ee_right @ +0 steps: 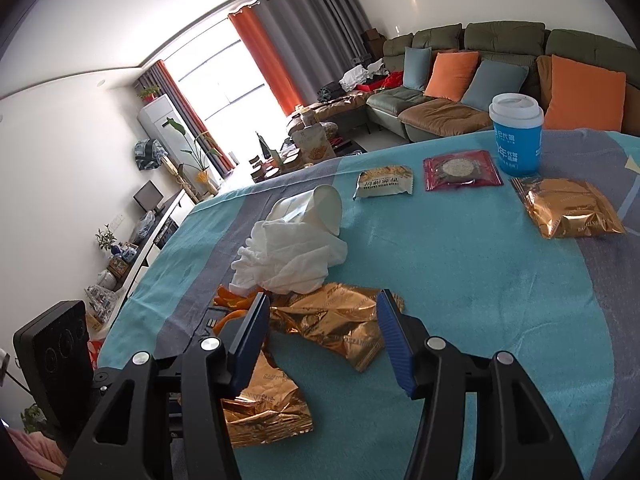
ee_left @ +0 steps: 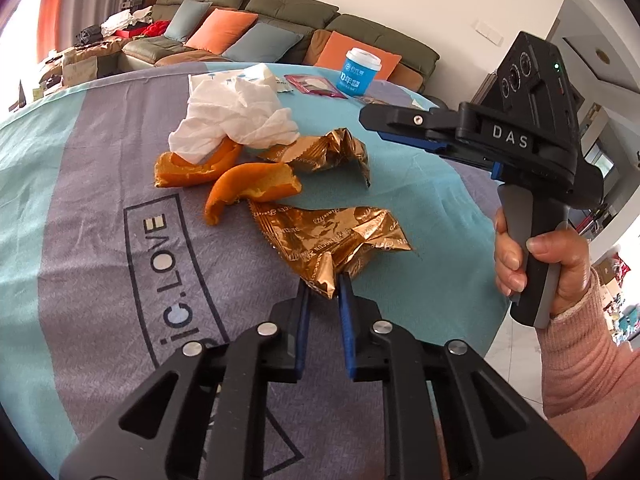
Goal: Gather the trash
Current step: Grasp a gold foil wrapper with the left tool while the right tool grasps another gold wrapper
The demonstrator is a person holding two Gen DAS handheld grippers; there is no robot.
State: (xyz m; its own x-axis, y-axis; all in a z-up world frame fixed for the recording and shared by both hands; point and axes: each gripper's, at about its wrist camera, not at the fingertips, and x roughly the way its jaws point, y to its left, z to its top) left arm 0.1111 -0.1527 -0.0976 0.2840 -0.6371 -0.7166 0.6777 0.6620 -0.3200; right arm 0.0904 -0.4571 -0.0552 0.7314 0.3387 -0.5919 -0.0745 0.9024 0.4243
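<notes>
Left tongs pinch a torn gold foil wrapper on the tablecloth

The left gripper is pinching the near corner of the crumpled gold foil wrapper, whose long axis runs left-right. The right gripper is spread over a 2nd gold wrapper. Beyond lie orange peel, white tissue, and a lidded blue cup.
</notes>
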